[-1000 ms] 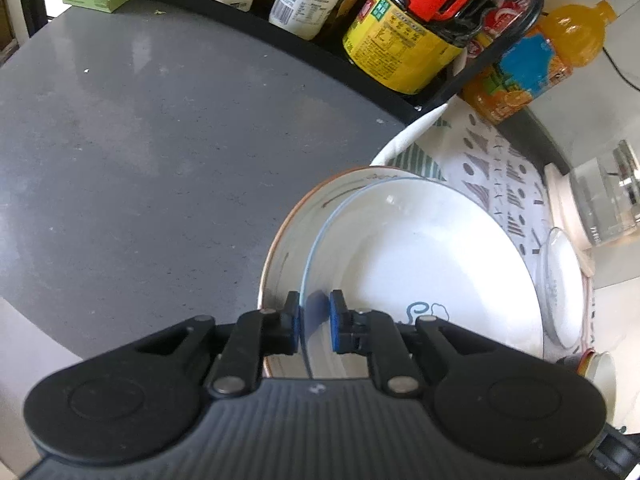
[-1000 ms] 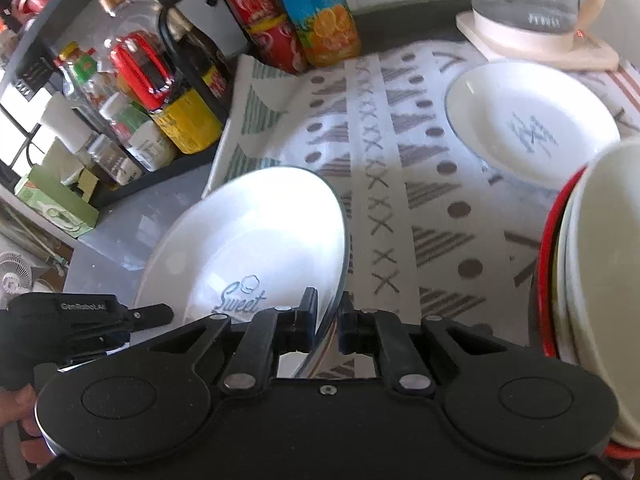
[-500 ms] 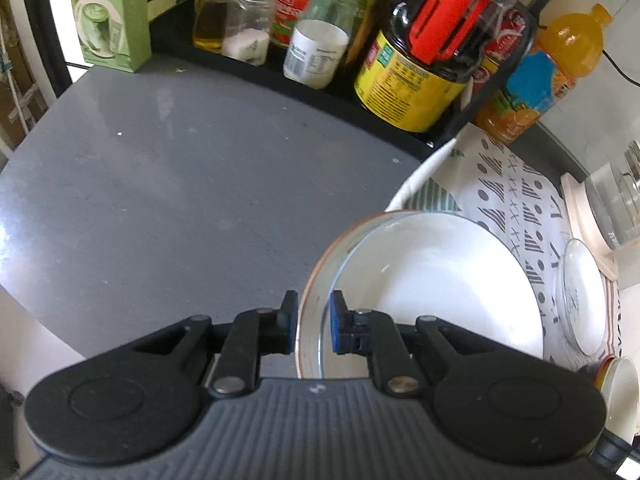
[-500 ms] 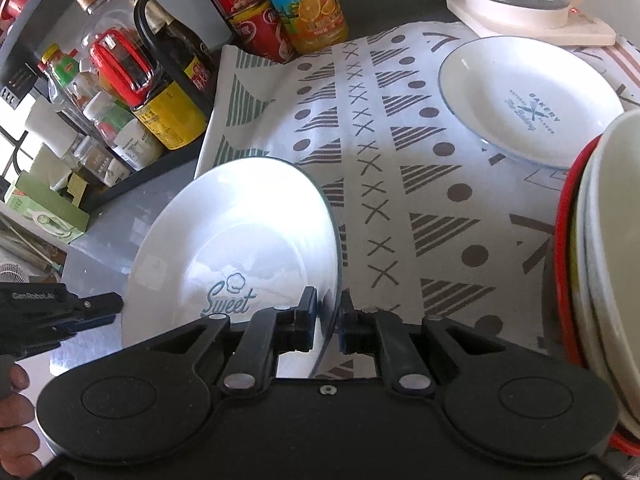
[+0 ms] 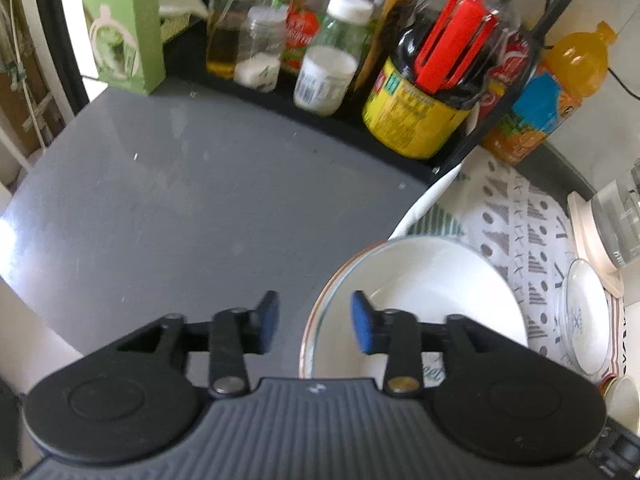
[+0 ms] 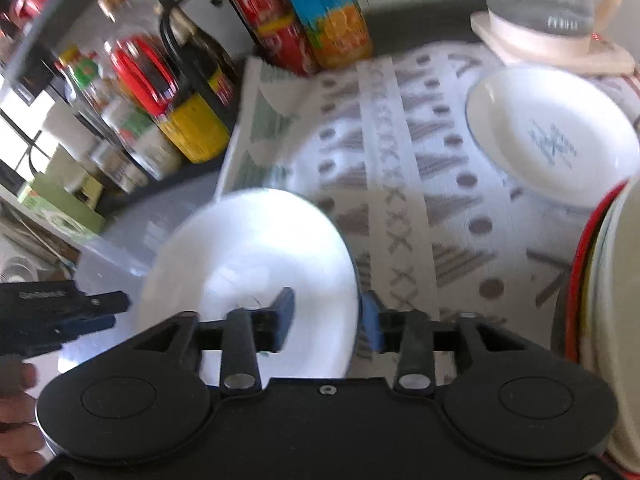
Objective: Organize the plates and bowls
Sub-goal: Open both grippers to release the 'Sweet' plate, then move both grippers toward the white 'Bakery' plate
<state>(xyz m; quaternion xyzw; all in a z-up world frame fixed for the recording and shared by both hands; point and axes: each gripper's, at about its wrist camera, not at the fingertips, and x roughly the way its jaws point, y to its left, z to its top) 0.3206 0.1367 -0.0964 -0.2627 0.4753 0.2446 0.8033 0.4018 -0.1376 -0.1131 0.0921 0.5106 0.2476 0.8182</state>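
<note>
Two stacked white plates (image 5: 432, 296) lie at the edge of the patterned cloth; the lower one has a brown rim. The same stack (image 6: 256, 256) shows blurred in the right wrist view. My left gripper (image 5: 314, 326) is open, its right finger over the stack's near rim, its left finger over the grey counter. My right gripper (image 6: 328, 322) is open, its jaws astride the stack's right rim without closing on it. A small white plate (image 6: 552, 140) lies on the cloth at the far right; it also shows in the left wrist view (image 5: 588, 316).
A black rack of bottles and jars (image 5: 416, 104) lines the back. An orange juice bottle (image 5: 548, 92) and a glass kettle on a cream base (image 6: 548, 20) stand behind the cloth (image 6: 400, 152). A stack of bowls with a red rim (image 6: 600, 280) stands at the right. Grey counter (image 5: 180, 200) lies to the left.
Both grippers were shut on plate rims and have opened. The plates now rest stacked on the counter. The left gripper has drawn back and up.
</note>
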